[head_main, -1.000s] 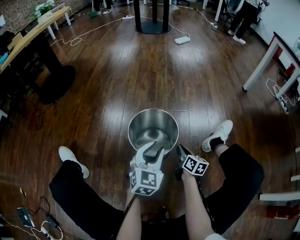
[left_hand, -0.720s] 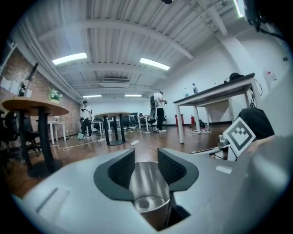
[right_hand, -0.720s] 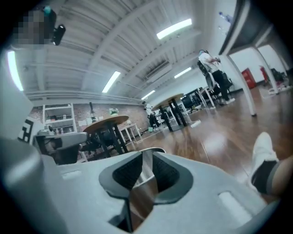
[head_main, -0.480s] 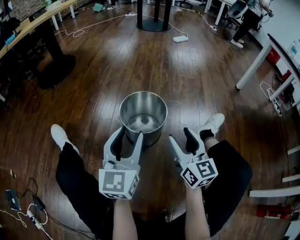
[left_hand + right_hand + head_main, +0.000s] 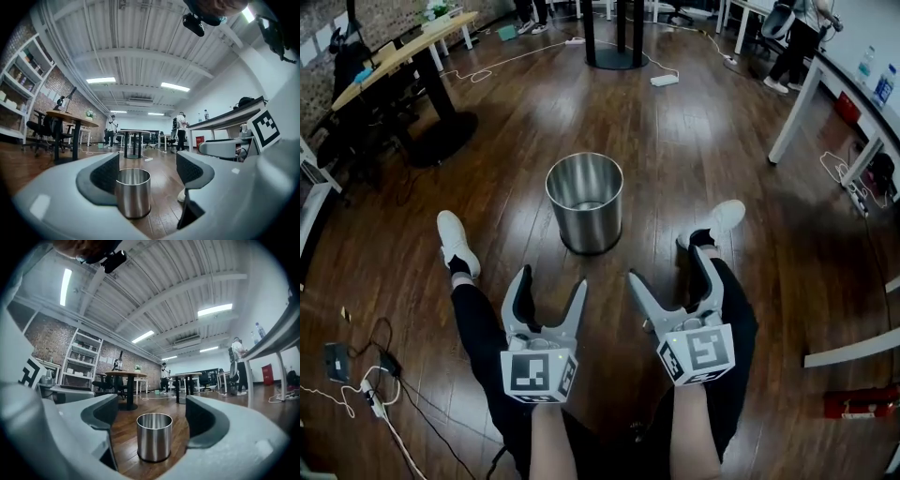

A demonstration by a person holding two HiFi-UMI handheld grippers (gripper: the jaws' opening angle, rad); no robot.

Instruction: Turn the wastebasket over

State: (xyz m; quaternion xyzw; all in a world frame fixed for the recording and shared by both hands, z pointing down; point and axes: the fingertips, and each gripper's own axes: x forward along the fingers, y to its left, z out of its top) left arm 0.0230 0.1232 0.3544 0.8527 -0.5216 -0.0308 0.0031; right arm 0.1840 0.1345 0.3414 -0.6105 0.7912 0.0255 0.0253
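Note:
A shiny steel wastebasket (image 5: 585, 202) stands upright on the wooden floor, its mouth up, in front of the person's feet. It shows again as the wastebasket (image 5: 133, 192) in the left gripper view and the wastebasket (image 5: 154, 436) in the right gripper view, well beyond the jaws. My left gripper (image 5: 550, 290) is held up near the body, its jaws opening wide with nothing between them. My right gripper (image 5: 670, 274) is beside it, jaws also opening, empty. Both point level toward the basket and are clear of it.
The person's legs and white shoes (image 5: 455, 242) flank the space behind the basket. A round table (image 5: 441, 131) stands far left, a black pedestal base (image 5: 614, 56) beyond the basket, white desks (image 5: 825, 103) at right. Cables and a charger (image 5: 337, 361) lie at lower left. People stand in the background.
Both grippers let go of the wastebasket's rim, drew back and up toward the body, and opened. The wastebasket stays upright on the floor, now farther from the jaws.

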